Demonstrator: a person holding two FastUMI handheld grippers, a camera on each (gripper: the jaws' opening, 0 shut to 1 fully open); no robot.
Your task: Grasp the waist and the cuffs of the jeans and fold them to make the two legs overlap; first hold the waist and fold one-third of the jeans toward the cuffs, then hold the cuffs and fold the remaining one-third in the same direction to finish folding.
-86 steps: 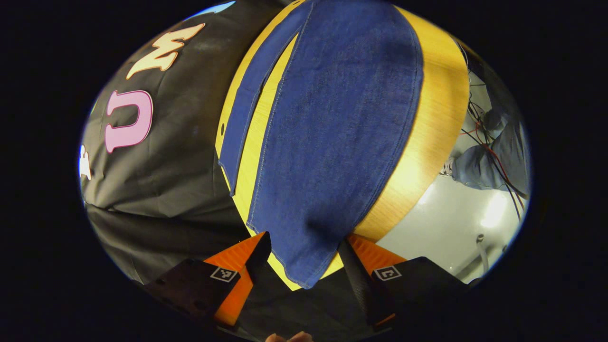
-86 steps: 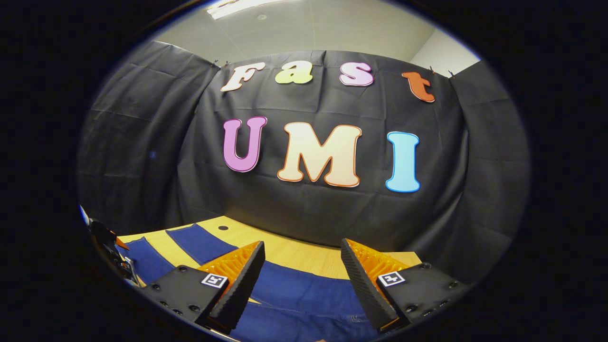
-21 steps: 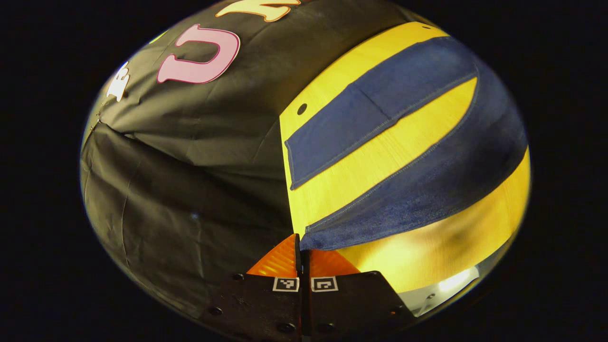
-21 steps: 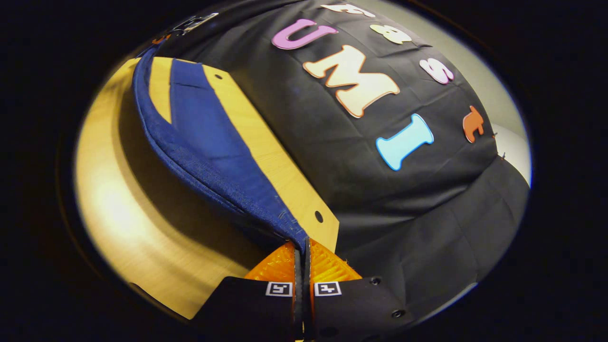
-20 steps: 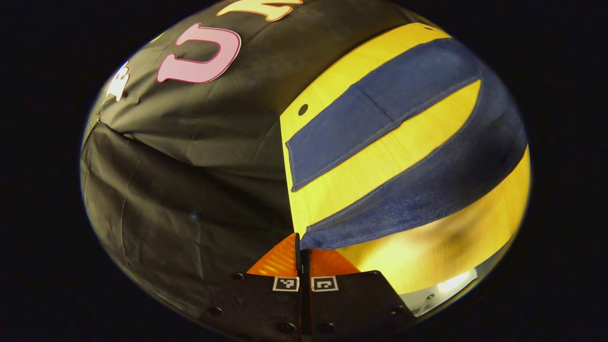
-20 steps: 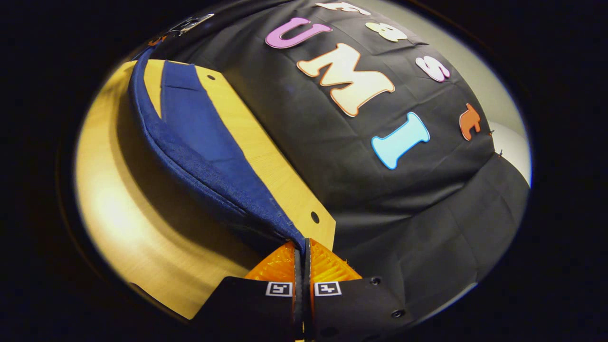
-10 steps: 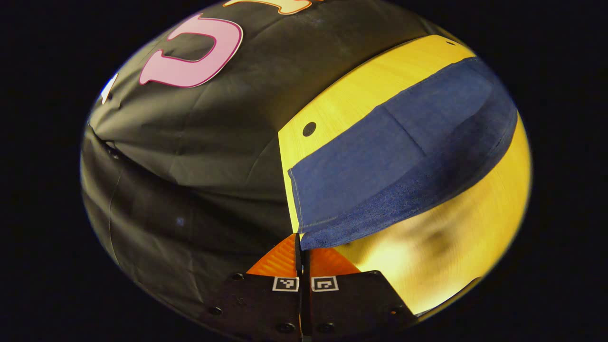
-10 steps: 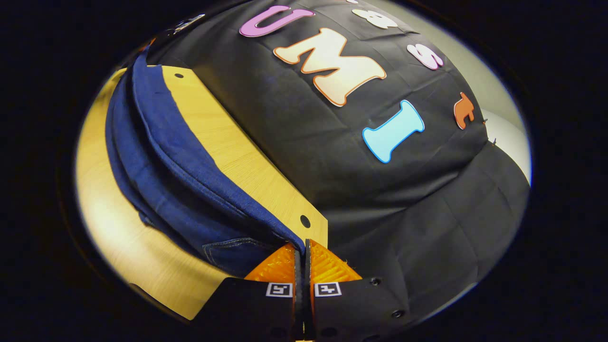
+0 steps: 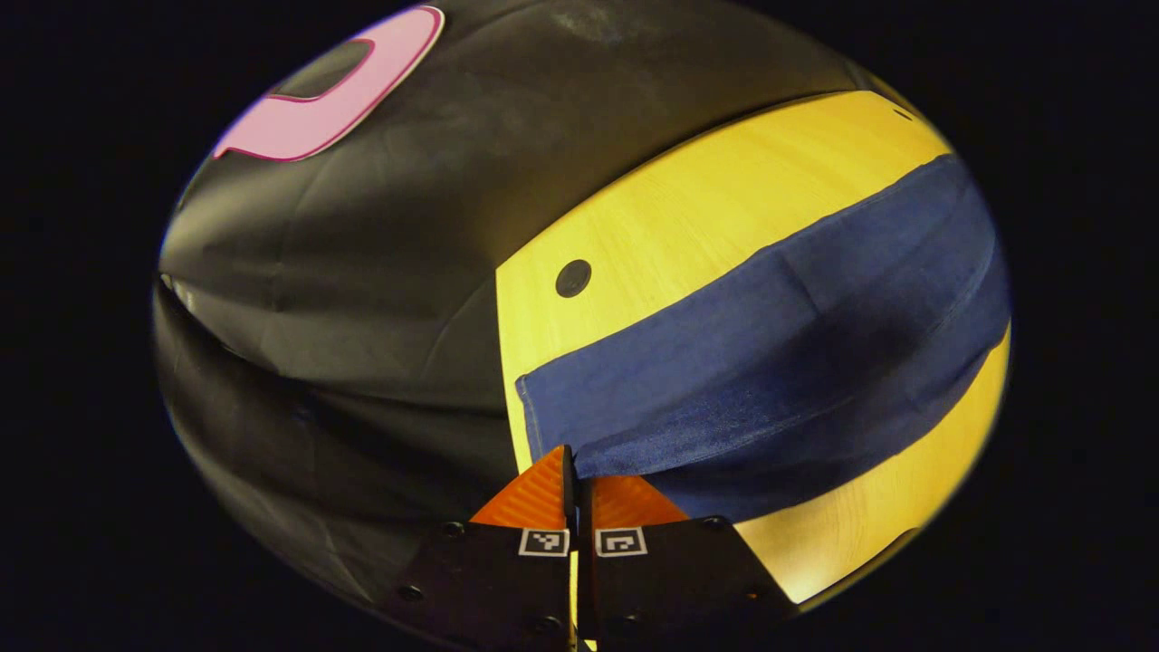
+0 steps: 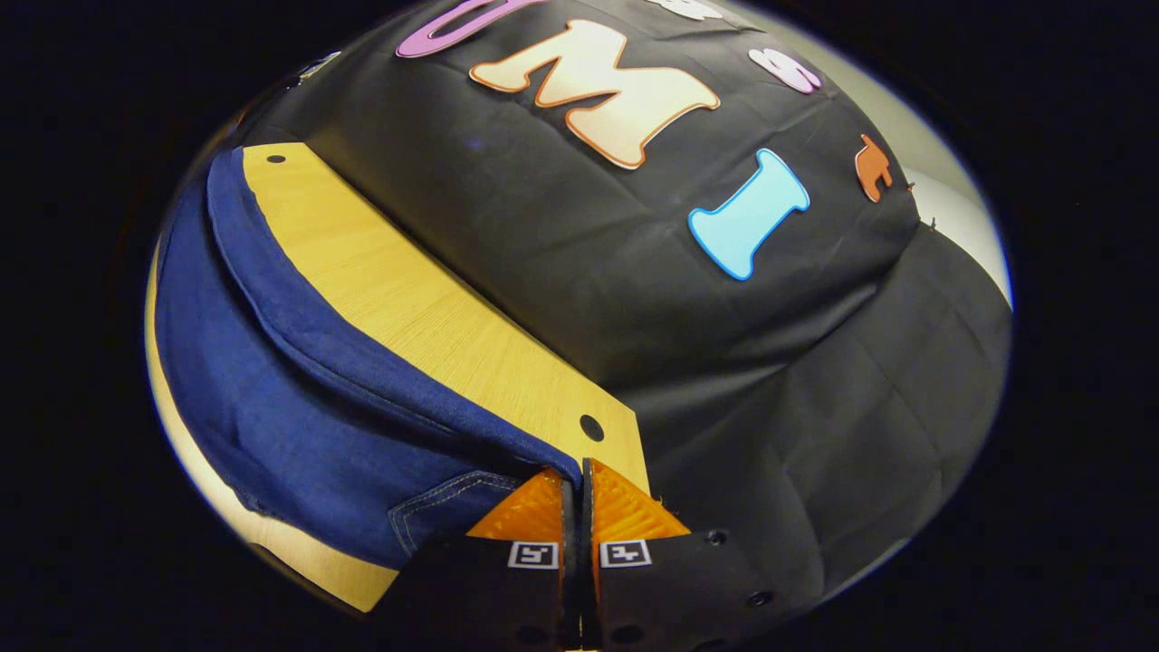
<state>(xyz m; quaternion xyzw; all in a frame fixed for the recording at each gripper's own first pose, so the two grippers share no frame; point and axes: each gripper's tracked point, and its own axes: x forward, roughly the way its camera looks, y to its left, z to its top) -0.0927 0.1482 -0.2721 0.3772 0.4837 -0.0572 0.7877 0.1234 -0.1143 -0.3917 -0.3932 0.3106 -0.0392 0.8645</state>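
Pinching jeans [image 9: 770, 362] — both tongs [image 9: 574, 475] [image 10: 573, 484] closed.

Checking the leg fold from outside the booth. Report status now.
Left tongs and right tongs both shut on jeans. Near leg laid over far leg on table. Nothing in the way.

One pair of jeans [image 9: 770, 362] lies along the far edge of one wooden surface [image 9: 706, 208], two layers of denim showing, one over the other. Two grippers: the left gripper [image 9: 576, 471] and the right gripper [image 10: 574, 480], each with two orange fingers. Two round holes in the surface: one hole [image 10: 591, 427] at each far corner.
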